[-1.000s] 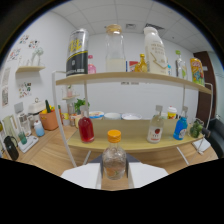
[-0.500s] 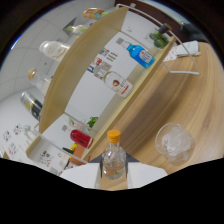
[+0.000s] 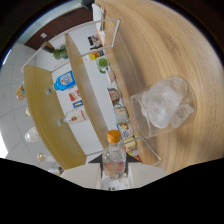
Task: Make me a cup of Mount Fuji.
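One bottle: a small clear bottle (image 3: 114, 160) with an orange cap (image 3: 114, 136) sits between the gripper (image 3: 114, 172) fingers, cap pointing forward.
Gripper state: the pale fingers are clamped against both sides of the bottle, holding it.
Glass: a clear glass (image 3: 161, 106) filled with ice cubes (image 3: 165, 104) stands on the wooden table (image 3: 170, 45), just ahead of the bottle and off to its right.
Shelf: a two-tier wooden shelf (image 3: 80, 95) carrying bottles and cartons lies beyond the bottle, to the left of the glass.
Tilt: the whole scene appears rolled steeply sideways, so the shelf boards run almost up and down.
Change from half a second ago: the roll is stronger, and the glass of ice is nearer to the bottle's cap and looks far larger. The grip on the bottle looks unchanged.
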{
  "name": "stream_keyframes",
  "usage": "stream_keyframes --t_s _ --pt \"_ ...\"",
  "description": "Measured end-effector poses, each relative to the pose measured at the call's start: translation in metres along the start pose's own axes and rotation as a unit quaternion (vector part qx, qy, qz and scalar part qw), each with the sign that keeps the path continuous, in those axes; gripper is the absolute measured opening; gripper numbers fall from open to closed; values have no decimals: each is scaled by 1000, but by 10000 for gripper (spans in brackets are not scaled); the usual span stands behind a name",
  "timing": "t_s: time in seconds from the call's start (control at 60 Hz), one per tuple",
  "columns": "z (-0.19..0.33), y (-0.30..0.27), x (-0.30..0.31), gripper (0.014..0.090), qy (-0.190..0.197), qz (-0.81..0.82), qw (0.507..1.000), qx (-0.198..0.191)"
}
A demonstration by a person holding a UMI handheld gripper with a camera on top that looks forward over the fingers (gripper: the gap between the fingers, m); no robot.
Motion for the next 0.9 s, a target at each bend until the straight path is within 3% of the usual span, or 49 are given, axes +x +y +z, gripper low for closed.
stream_keyframes --t_s 0.317,0.583,0.7,0.9 --pt "-4 -7 5 348 -2 38 999 8" --pt "-10 36 -13 351 25 -202 979 -29" --pt "-8 63 -16 350 44 -383 922 -32" --pt "13 98 29 350 94 -657 747 -43"
